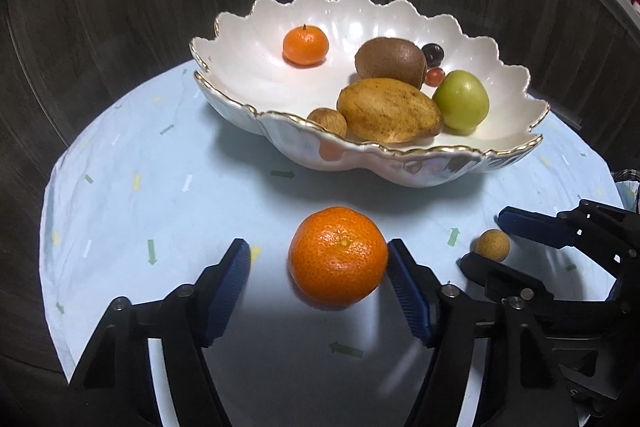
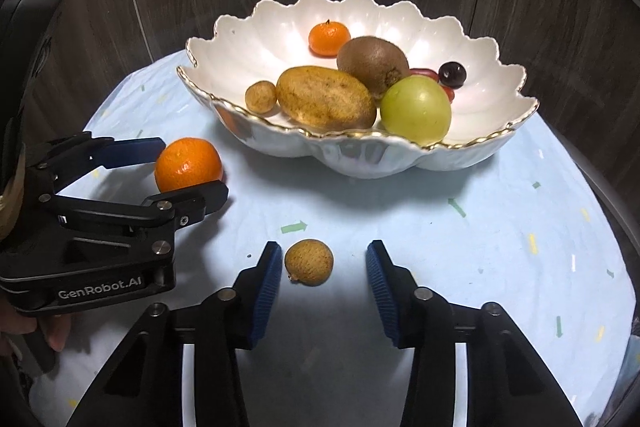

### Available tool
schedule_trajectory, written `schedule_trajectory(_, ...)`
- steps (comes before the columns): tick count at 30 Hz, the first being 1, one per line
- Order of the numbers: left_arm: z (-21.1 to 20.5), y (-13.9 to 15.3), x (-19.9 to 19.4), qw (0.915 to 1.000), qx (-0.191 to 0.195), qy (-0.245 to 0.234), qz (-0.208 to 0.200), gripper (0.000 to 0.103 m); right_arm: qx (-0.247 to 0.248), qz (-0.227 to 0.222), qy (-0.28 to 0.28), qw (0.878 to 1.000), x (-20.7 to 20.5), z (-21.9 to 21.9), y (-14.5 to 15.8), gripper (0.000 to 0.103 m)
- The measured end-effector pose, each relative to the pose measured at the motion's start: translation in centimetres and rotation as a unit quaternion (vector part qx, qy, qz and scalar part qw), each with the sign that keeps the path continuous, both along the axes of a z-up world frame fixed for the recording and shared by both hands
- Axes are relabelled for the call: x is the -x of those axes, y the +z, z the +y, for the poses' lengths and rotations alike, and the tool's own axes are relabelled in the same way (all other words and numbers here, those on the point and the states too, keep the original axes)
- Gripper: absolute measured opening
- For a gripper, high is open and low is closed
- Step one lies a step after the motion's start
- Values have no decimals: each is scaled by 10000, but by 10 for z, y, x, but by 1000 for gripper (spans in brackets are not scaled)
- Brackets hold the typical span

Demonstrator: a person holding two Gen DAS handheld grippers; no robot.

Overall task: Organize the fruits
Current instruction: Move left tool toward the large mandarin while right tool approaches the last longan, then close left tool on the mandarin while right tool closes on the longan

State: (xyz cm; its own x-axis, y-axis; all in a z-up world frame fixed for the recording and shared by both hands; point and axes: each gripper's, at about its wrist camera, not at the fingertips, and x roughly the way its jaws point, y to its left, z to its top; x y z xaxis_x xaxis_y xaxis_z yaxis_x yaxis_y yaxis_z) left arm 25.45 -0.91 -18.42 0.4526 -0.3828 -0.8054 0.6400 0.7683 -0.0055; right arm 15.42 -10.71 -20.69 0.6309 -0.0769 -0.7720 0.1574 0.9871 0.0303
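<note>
Blue ribbed pads of your left gripper (image 1: 318,277) flank the tangerine (image 1: 338,257), right pad touching, left pad apart: jaws spread, no pinch yet. Your right gripper (image 2: 323,267) straddles the small brown fruit (image 2: 309,262), also spread. Both fruits sit on the pale cloth (image 2: 440,247) before the scalloped bowl (image 2: 400,155). Step: grasping. Next, judged: close evenly, lift, clear the rim

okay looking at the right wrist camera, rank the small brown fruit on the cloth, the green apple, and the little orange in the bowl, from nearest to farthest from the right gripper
1. Small brown fruit: on the cloth, between the right gripper's fingers, close to the left one.
2. Green apple: at the bowl's near rim, on the right.
3. Little orange: at the back of the bowl.
</note>
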Motion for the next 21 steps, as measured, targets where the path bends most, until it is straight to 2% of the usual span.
schedule_trajectory(4,0,-1,-1,10000,46,4,8,62,-7,-43,33,10000,0,2,1,35)
schedule_trajectory(6,1,-1,-1,10000,82,6,5,59,-13,-62,72,10000,-1,3,1,27)
schedule_trajectory(7,1,0,-1,9999,111,-17,8,54,-15,-69,108,9999,-1,4,1,25)
schedule_trajectory(9,0,1,1,9999,146,-61,7,44,-7,-75,123,9999,-2,5,2,25)
schedule_trajectory(21,5,6,6,9997,118,167,-92,42,1,-146,215,9997,3,9,11,25)
